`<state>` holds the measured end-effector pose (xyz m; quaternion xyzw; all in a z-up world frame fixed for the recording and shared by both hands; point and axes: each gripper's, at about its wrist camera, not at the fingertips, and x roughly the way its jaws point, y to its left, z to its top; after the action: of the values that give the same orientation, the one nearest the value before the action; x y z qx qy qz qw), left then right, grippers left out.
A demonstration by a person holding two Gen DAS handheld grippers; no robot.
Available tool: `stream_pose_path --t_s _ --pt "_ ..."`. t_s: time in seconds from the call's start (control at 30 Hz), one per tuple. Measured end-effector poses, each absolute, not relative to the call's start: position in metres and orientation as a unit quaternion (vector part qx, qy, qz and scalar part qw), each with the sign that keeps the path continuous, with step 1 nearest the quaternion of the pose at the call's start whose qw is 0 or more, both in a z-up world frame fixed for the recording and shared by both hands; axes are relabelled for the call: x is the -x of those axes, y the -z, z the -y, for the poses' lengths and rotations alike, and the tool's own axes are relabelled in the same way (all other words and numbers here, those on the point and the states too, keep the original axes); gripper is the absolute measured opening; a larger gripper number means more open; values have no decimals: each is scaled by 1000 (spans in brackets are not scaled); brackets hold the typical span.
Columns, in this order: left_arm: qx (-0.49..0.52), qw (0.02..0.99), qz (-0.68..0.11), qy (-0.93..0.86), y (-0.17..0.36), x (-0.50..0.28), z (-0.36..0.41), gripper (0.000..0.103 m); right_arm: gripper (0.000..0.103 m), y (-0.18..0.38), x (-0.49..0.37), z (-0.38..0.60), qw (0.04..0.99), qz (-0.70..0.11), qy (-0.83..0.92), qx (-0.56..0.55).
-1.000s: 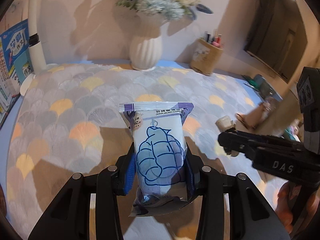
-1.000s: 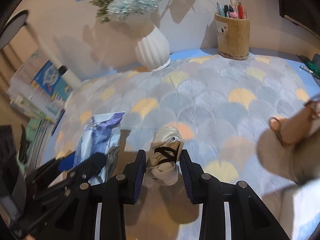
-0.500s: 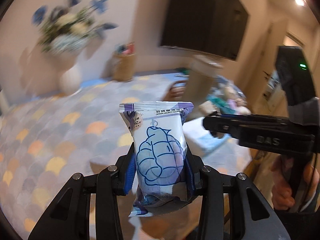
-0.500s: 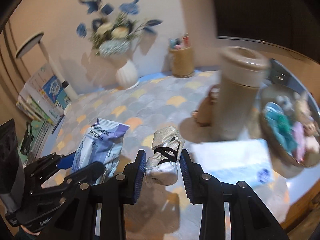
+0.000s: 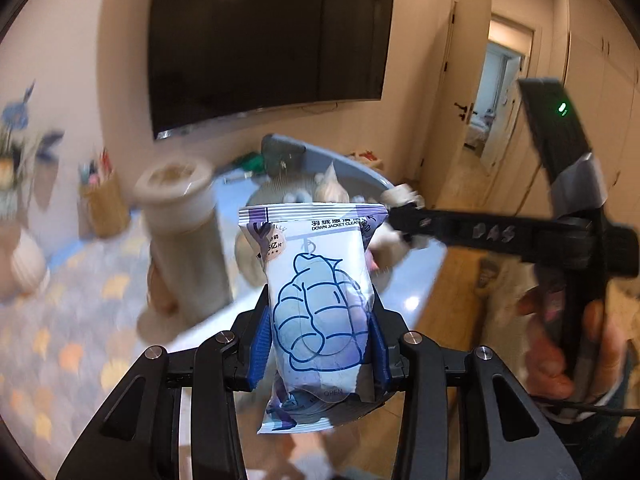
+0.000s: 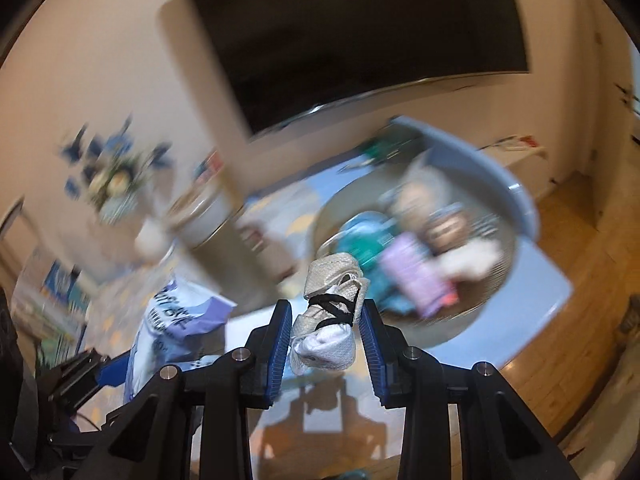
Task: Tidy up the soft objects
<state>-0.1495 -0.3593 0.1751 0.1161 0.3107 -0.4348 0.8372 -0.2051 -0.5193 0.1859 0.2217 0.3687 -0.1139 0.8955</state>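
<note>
I read this as the carry step: both soft things are lifted off the bench [image 5: 416,276] and I am bringing them toward the round basket [image 6: 516,200] at its far right end, which already holds a heap of soft items in teal, lilac and white, too blurred to name singly. A tall beige cylinder [image 5: 180,236] stands on the bench just left of the basket, so I would keep my path to the right of it. My left gripper [image 5: 318,344] is clamped on the wipes packet [image 5: 316,300], which stands upright between the blue pads, its top edge lying across the basket's near rim in the left view. My right gripper [image 6: 325,334] is closed on the small rolled cloth bundle [image 6: 330,316] tied with a black cord, held in front of the basket and a little lower in the picture. Next, I judge, each load wants to be carried over the rim and lowered inside before I let the fingers part, one at a time so the two tools do not cross.
</note>
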Motion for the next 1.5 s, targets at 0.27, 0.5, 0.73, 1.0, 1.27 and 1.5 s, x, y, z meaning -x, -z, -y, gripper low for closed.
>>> stream_pose_path --t_s 0.27,0.5,0.73,1.0,1.27,1.5 --pt "-109 849 -307 416 -175 113 436 38 34 -193 194 614 890 -331 173 -261" --pt "-117 872 -300 370 -161 78 480 38 34 -167 147 662 869 -347 192 -296" --pt "-141 871 -292 368 -151 57 509 79 49 -146 112 695 859 -370 209 -284" --pt "-133 865 -277 397 -159 79 493 80 64 -139 127 706 858 -362 200 -304" --pt "-97 859 -259 432 -201 135 405 80 64 -153 173 662 866 -359 175 -302" --pt "-67 896 -232 372 -227 148 294 80 64 -169 202 584 884 -369 127 -259"
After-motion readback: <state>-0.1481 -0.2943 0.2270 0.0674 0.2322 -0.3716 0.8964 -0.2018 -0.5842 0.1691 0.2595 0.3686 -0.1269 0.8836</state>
